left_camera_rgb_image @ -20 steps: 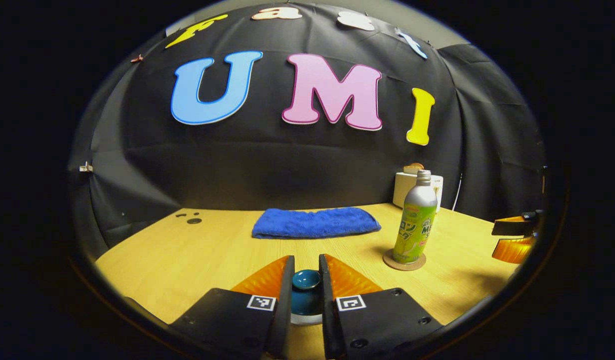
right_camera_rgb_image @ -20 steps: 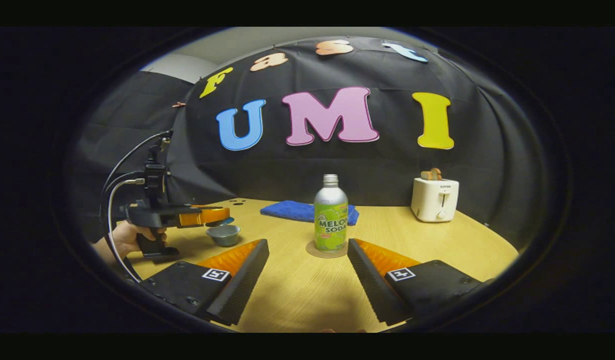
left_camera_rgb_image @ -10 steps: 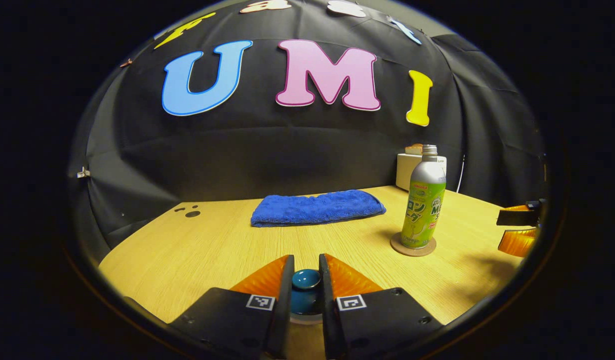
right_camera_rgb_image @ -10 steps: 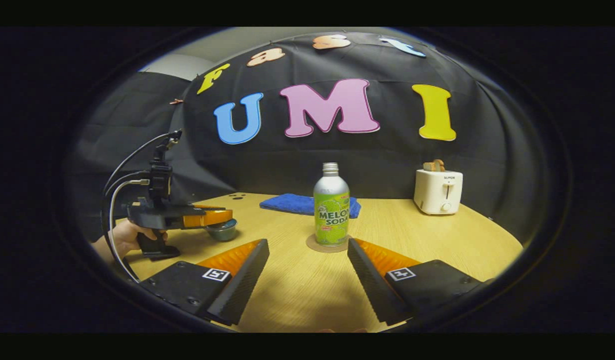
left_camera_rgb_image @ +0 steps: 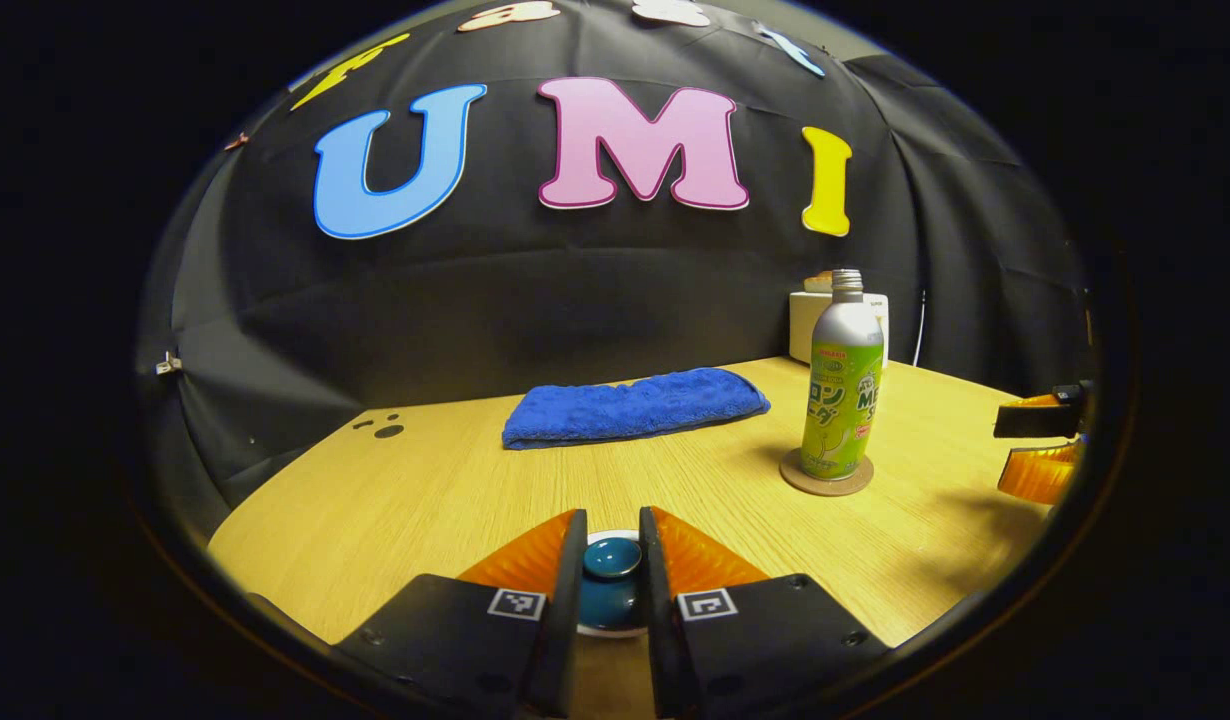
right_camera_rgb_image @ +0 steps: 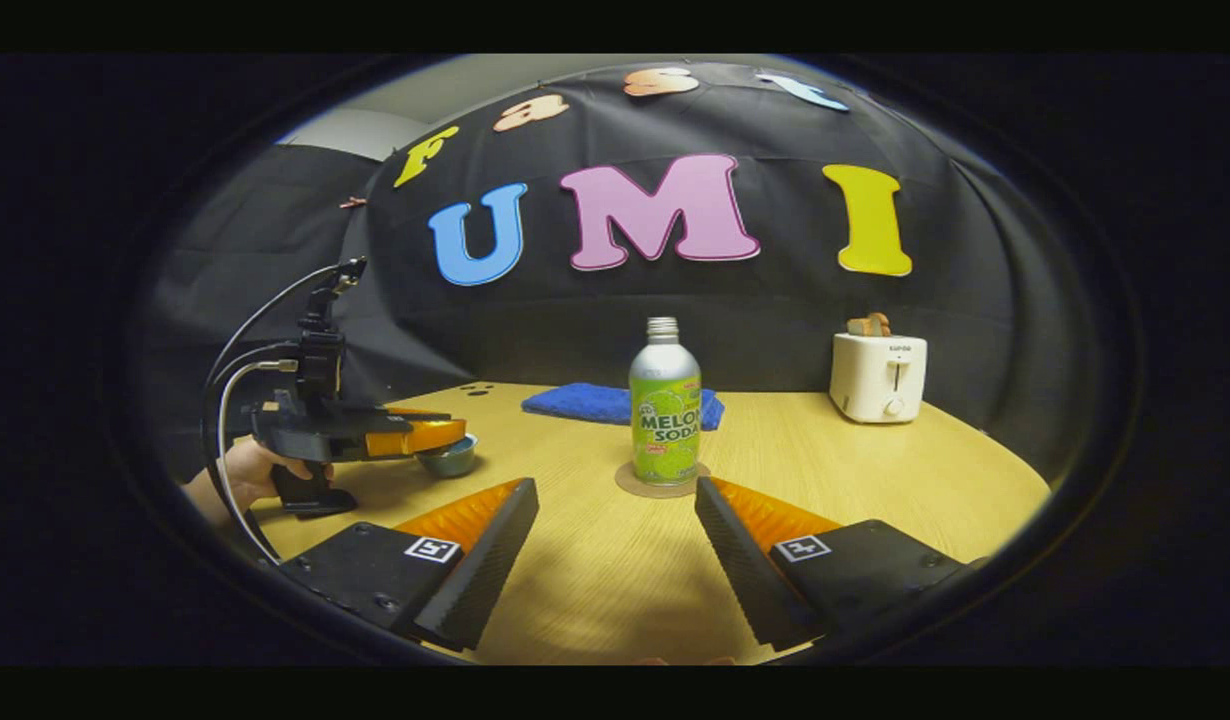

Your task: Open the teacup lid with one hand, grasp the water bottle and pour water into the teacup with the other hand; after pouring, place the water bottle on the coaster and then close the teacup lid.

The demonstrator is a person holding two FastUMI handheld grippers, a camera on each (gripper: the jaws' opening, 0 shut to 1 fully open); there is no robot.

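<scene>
My left gripper (left_camera_rgb_image: 612, 520) is shut on the knob of the dark teal teacup lid (left_camera_rgb_image: 612, 560), with a pale rim showing around it. In the right gripper view, the left gripper (right_camera_rgb_image: 453, 433) sits low over the small teacup (right_camera_rgb_image: 451, 460) with a hand behind it. Whether the lid rests fully on the cup is hidden. The green and silver water bottle (left_camera_rgb_image: 841, 385) (right_camera_rgb_image: 664, 420) stands upright on the round coaster (left_camera_rgb_image: 827, 486) (right_camera_rgb_image: 630, 483). My right gripper (right_camera_rgb_image: 615, 488) is open and empty, short of the bottle; its fingers (left_camera_rgb_image: 1035, 470) show at the far right.
A folded blue towel (left_camera_rgb_image: 635, 405) (right_camera_rgb_image: 585, 400) lies at the back of the wooden table (left_camera_rgb_image: 425, 480). A white toaster (right_camera_rgb_image: 878, 375) (left_camera_rgb_image: 803, 322) with bread in it stands at the back right. Small dark holes (left_camera_rgb_image: 385, 430) mark the table's far left.
The left gripper has come down with the lid to the teacup. The right gripper stays open, facing the bottle, hardly moved.
</scene>
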